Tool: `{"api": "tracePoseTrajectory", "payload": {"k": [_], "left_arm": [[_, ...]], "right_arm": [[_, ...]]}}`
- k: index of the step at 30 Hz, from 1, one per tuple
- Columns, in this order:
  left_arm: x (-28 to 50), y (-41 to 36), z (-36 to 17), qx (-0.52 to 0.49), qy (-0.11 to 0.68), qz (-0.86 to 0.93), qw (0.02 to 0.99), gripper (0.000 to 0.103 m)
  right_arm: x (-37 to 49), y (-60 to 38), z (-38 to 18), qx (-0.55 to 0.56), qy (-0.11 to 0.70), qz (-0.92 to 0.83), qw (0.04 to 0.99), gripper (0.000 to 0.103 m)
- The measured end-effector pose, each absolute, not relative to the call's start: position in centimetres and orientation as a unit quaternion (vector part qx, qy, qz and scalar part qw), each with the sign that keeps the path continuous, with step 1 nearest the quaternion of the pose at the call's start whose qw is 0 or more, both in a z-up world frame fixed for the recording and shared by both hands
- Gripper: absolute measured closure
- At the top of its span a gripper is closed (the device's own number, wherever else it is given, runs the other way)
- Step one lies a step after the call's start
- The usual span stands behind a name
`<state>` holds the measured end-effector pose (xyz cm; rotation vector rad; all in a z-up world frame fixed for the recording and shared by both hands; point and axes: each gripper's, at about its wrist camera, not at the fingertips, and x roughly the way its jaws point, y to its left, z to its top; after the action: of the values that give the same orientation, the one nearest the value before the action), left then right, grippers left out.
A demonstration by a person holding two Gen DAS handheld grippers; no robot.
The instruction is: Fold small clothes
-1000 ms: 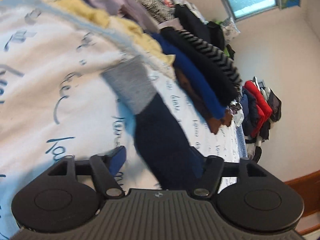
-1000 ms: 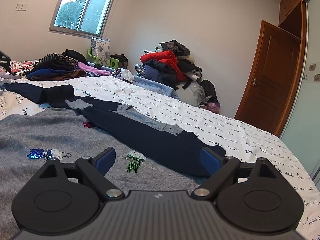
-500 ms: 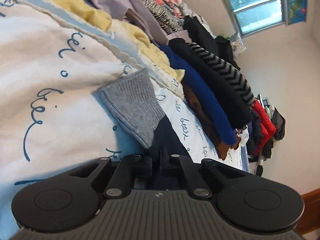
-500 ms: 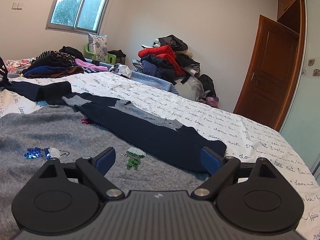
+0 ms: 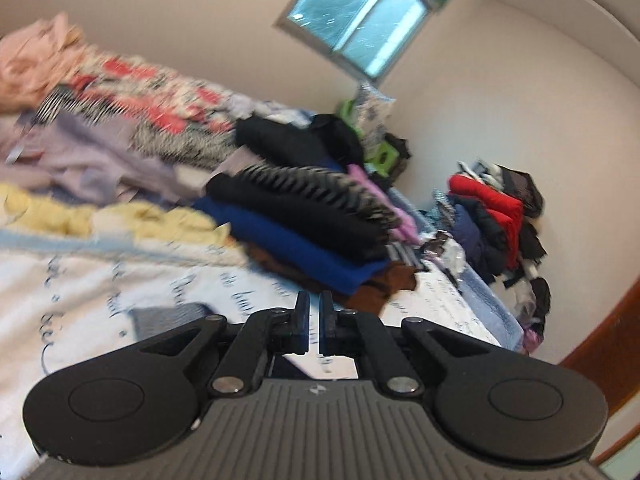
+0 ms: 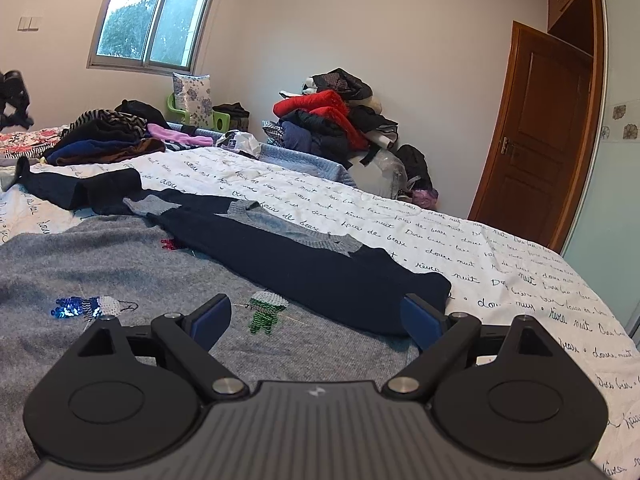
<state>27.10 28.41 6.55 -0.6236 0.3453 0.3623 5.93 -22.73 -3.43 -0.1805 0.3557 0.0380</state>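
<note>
A navy sweater [image 6: 304, 264] with grey trim lies across a grey sweater [image 6: 80, 264] that has sequin figures, both on the white lettered bedsheet [image 6: 460, 248]. Its long sleeve [image 6: 72, 188] runs to the left. My left gripper [image 5: 314, 322] is shut and raised above the bed. Sheet shows through the slit between its pads. The sleeve's grey cuff [image 5: 172, 314] and a navy strip [image 5: 288, 366] show below the fingers. The right wrist view has the left gripper [image 6: 14, 100] as a blur above the sleeve's end. My right gripper [image 6: 316, 302] stands open and low over the sweaters' near edge, holding nothing.
A folded pile [image 5: 304, 216] of black, blue and brown clothes sits at the far side of the bed. Loose clothes [image 5: 120, 128] crowd the bed's head. A heap of coats [image 6: 332, 120] fills the corner, and a brown door [image 6: 540, 140] stands to the right.
The left gripper shut on the navy sleeve near its cuff, then rose and rolled; the cuff now sits lower and smaller in its view. The right gripper has kept still.
</note>
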Motion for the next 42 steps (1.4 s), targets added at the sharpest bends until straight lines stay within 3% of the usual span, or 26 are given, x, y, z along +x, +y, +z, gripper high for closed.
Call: {"api": "tracePoseTrajectory", "payload": {"k": [5,7,12,15,17,24,27,35,37,39,40,42], "left_arm": [[27.8,26.1,8.3,-0.303,0.187,0.156,0.922,0.098],[28.0,26.9,7.6,-0.343,0.214,0.137,0.904,0.092],[26.7,30.3,3.0,-0.413,0.265,0.170,0.854,0.052],[25.4,32.7,-0.1,-0.450,0.279,0.198,0.825,0.041],[24.7,34.5,-2.0,-0.489,0.281,0.207,0.800,0.039],[24.5,37.7,-5.7,-0.630,0.210,0.168,0.729,0.035],[24.3,37.9,-6.8,-0.682,0.157,0.173,0.693,0.022],[26.4,39.6,-7.2,-0.724,0.114,0.195,0.652,0.025],[27.1,40.2,-6.9,-0.708,0.117,0.199,0.667,0.039],[27.8,40.5,-6.7,-0.688,0.139,0.192,0.686,0.088],[28.2,40.6,-6.6,-0.676,0.152,0.192,0.695,0.094],[27.9,40.5,-6.2,-0.648,0.164,0.203,0.716,0.096]], "right_arm": [[5.3,-23.5,-3.5,-0.079,0.177,0.019,0.981,0.010],[5.0,-23.8,-3.6,-0.077,0.178,0.020,0.981,0.010],[4.5,-24.4,-4.0,-0.072,0.180,0.018,0.981,0.007],[4.6,-24.6,-4.2,-0.070,0.186,0.018,0.980,0.007],[4.8,-24.6,-4.2,-0.072,0.187,0.018,0.980,0.007],[5.4,-23.5,-4.3,-0.082,0.197,0.027,0.977,0.007],[5.7,-22.8,-4.5,-0.093,0.204,0.031,0.974,0.007],[6.1,-21.6,-4.6,-0.116,0.210,0.039,0.970,0.006],[6.3,-21.6,-4.8,-0.114,0.214,0.039,0.969,0.006],[6.5,-21.6,-5.0,-0.111,0.219,0.039,0.969,0.006],[6.5,-21.6,-5.1,-0.111,0.221,0.039,0.968,0.006],[6.5,-21.6,-5.3,-0.112,0.223,0.041,0.967,0.006]]}}
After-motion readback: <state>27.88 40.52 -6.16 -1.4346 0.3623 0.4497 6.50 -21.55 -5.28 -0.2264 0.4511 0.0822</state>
